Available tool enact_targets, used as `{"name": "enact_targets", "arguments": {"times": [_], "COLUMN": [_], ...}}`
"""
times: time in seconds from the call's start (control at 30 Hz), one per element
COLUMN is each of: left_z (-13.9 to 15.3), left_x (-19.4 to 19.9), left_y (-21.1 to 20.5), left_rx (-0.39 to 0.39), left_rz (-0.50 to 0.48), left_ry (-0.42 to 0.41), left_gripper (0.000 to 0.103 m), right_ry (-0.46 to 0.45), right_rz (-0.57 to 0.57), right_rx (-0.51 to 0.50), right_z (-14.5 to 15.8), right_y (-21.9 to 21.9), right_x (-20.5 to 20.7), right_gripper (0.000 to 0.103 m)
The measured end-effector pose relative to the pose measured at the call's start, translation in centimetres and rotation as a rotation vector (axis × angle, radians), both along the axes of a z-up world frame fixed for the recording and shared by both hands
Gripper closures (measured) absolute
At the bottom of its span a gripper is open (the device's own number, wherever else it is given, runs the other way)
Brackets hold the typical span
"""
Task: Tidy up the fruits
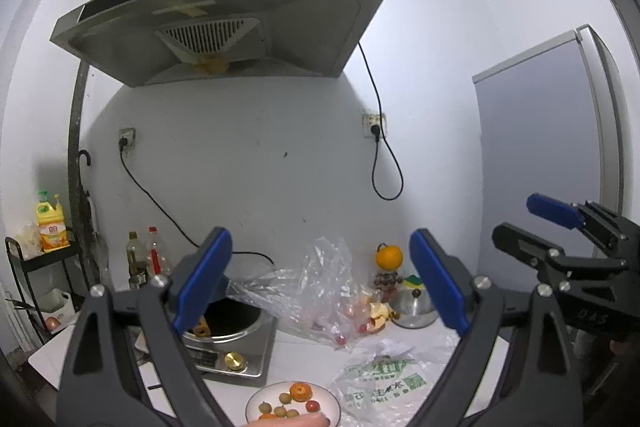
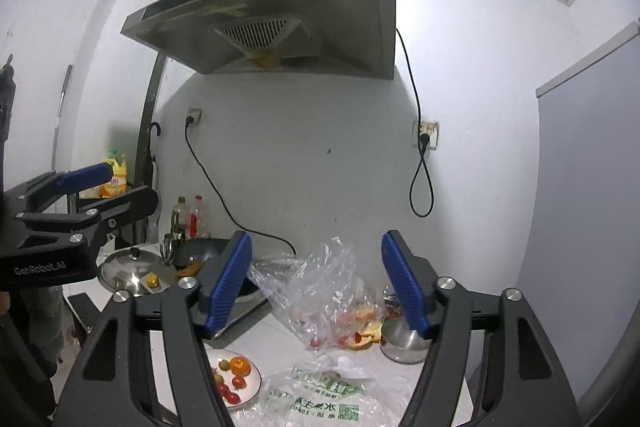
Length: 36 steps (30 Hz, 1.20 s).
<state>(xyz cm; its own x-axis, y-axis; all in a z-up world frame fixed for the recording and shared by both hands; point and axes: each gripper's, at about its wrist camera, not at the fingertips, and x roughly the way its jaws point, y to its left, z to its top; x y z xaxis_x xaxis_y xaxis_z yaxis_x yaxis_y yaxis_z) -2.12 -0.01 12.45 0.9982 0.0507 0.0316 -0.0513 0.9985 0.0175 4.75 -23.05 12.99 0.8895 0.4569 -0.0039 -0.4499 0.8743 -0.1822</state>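
Observation:
A white plate [image 1: 256, 397] [image 2: 254, 389] on the white counter holds a small orange [image 1: 301, 391] [image 2: 241, 365], cherry tomatoes [image 1: 313, 405] [image 2: 239, 381] and small pale fruits. A clear plastic bag [image 1: 320, 291] [image 2: 320, 291] behind it holds more cherry tomatoes and orange peel. An orange [image 1: 389, 256] sits on top of dark grapes at the back. My left gripper [image 1: 320, 281] is open and empty, raised above the plate. My right gripper [image 2: 316, 281] is open and empty, raised above the bags; it also shows at the right of the left wrist view [image 1: 532, 215].
An induction cooker with a black wok [image 1: 232, 323] [image 2: 200, 251] stands at the left. A steel bowl [image 1: 412, 309] [image 2: 402, 341] is at the right. A printed plastic bag [image 1: 384, 381] [image 2: 320, 395] lies in front. A pot lid [image 2: 128, 267], bottles [image 1: 146, 255] and a range hood [image 1: 224, 23] are there too.

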Motion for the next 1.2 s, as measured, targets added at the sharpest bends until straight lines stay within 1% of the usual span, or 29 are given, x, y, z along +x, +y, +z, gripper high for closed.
{"name": "enact_targets", "arguments": {"times": [0.17, 0.43, 0.73, 1.2], "left_z": [0.0, -0.1, -0.1, -0.9], "left_x": [-0.1, 0.1, 0.5, 0.6], "left_y": [0.4, 0.5, 0.8, 1.4], "left_rx": [-0.011, -0.001, -0.008, -0.004], "left_rz": [0.005, 0.019, 0.028, 0.080], "left_ry": [0.002, 0.009, 0.014, 0.027], "left_gripper": [0.011, 0.011, 0.011, 0.011], "right_ry": [-0.002, 0.005, 0.009, 0.008], "right_rz": [0.000, 0.016, 0.021, 0.024], "right_rx": [0.002, -0.009, -0.005, -0.007], "right_z": [0.2, 0.1, 0.2, 0.1], "right_y": [0.0, 0.5, 0.4, 0.7], "right_x": [-0.1, 0.2, 0.5, 0.6], "right_gripper": [0.032, 0.032, 0.032, 0.031]}}
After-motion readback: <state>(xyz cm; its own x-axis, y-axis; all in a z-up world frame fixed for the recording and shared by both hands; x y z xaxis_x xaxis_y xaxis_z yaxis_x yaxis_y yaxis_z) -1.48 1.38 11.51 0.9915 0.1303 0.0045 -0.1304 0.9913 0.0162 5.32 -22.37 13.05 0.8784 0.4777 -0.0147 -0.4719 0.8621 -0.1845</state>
